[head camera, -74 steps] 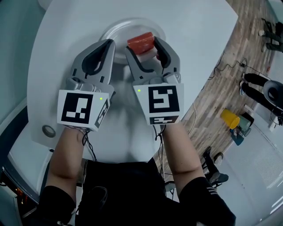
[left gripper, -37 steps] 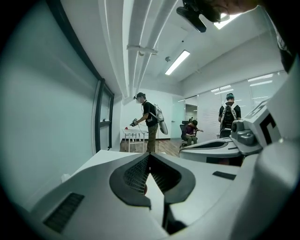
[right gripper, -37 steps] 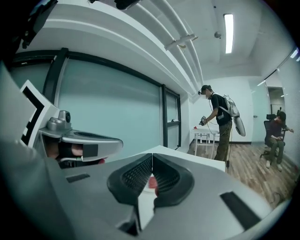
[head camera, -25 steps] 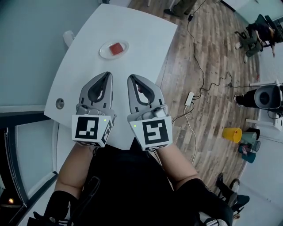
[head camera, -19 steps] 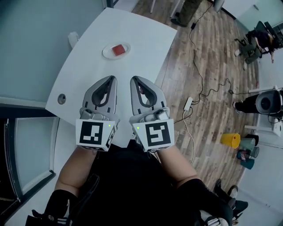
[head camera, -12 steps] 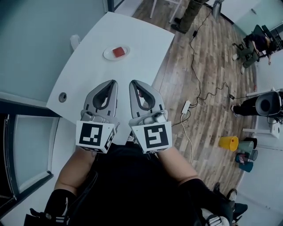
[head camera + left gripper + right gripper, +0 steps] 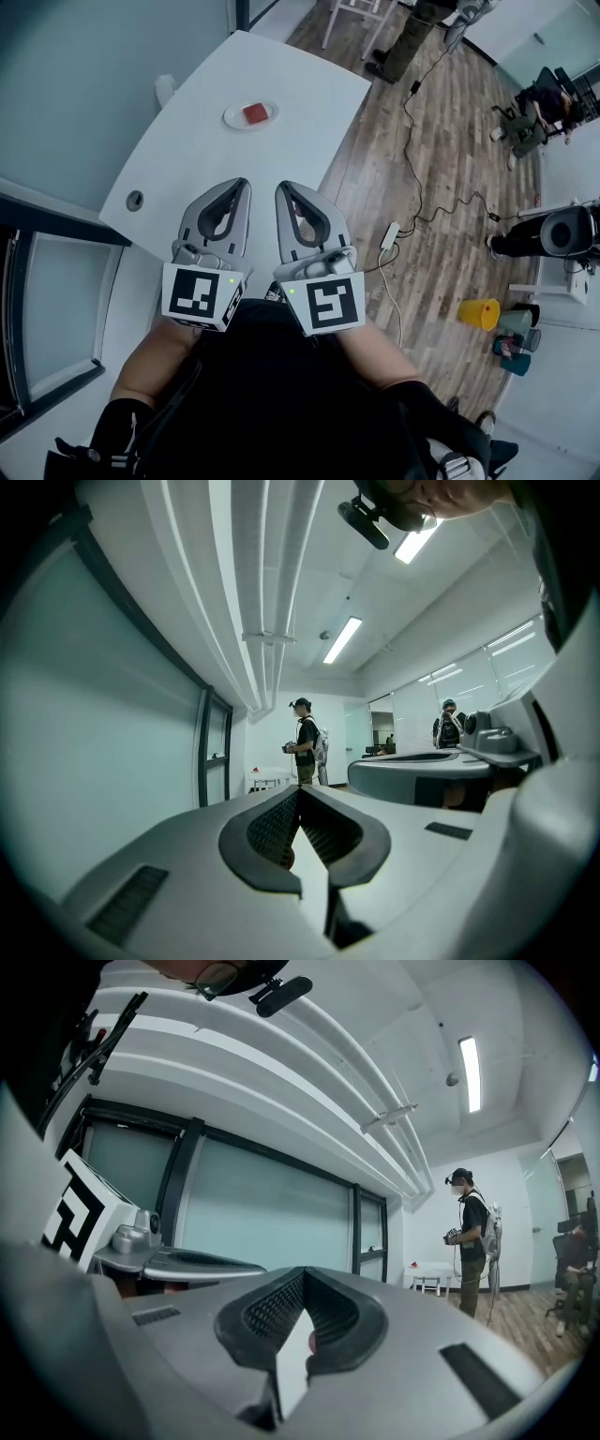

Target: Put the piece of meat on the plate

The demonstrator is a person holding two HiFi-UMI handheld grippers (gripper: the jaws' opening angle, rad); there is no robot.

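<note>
The red piece of meat (image 7: 255, 113) lies on the white plate (image 7: 233, 119), far up the white table (image 7: 300, 80). Both grippers hang close to my body, well short of the plate and side by side. My left gripper (image 7: 242, 184) is shut with nothing between its jaws; in the left gripper view its tips (image 7: 300, 790) meet. My right gripper (image 7: 281, 187) is also shut and empty, and its tips (image 7: 303, 1275) touch in the right gripper view. Both point level into the room.
A round cable hole (image 7: 135, 199) sits at the table's near corner, a white object (image 7: 165, 89) at its left edge. Cables and a power strip (image 7: 389, 234) lie on the wooden floor, beside a yellow bucket (image 7: 479, 312). A person (image 7: 305, 743) stands across the room.
Three seconds ago the grippers were at the plate with the meat. Since then I have backed away; the table and plate look ever smaller, and both grippers stay shut.
</note>
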